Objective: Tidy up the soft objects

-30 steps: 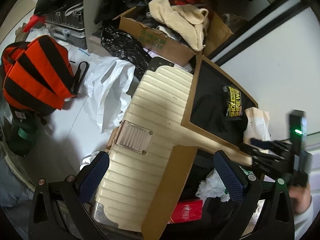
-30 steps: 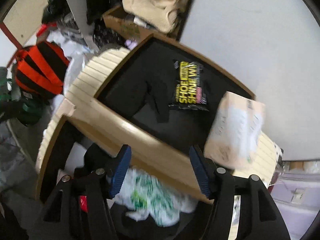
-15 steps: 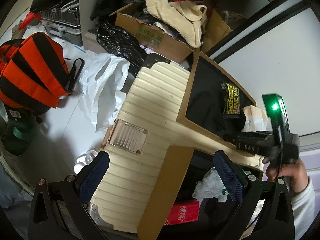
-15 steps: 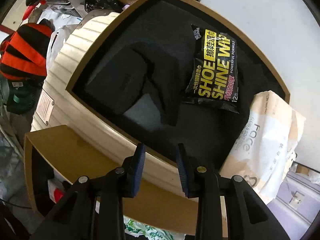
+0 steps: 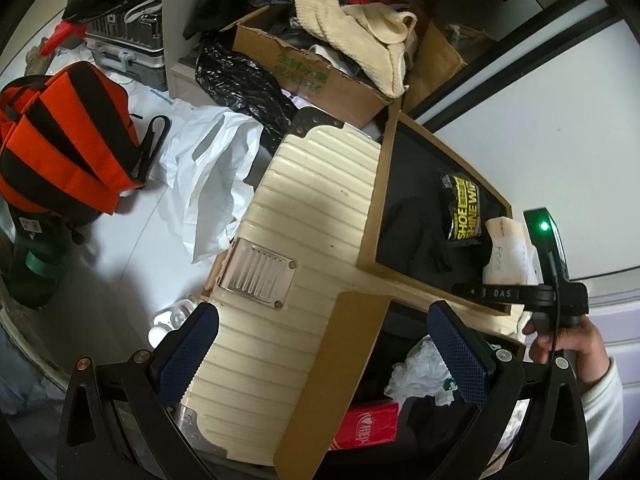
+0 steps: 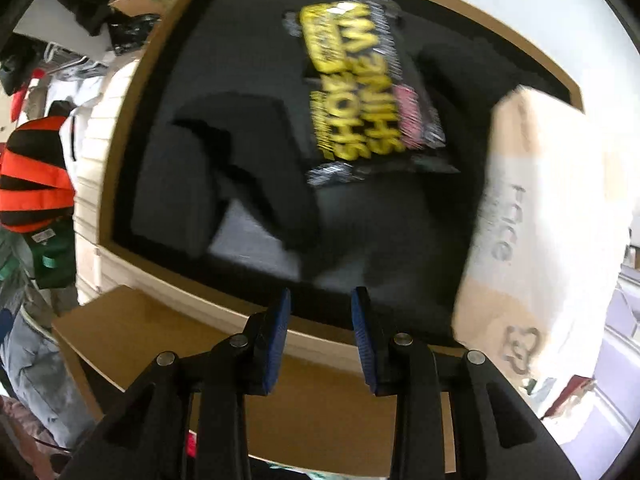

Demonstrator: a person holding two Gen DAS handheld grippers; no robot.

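Suitcase (image 5: 304, 248), cream and ribbed, lies open on the floor; black clothing (image 6: 256, 168) sits folded in its dark-lined half, shoe shine packet (image 6: 360, 92) lying on the cloth, face tissue pack (image 6: 536, 216) at the rim; right gripper (image 6: 320, 312) hangs over the near edge, jaws narrowed but apart, nothing between them; left gripper (image 5: 328, 344) spread wide above the shell, empty.
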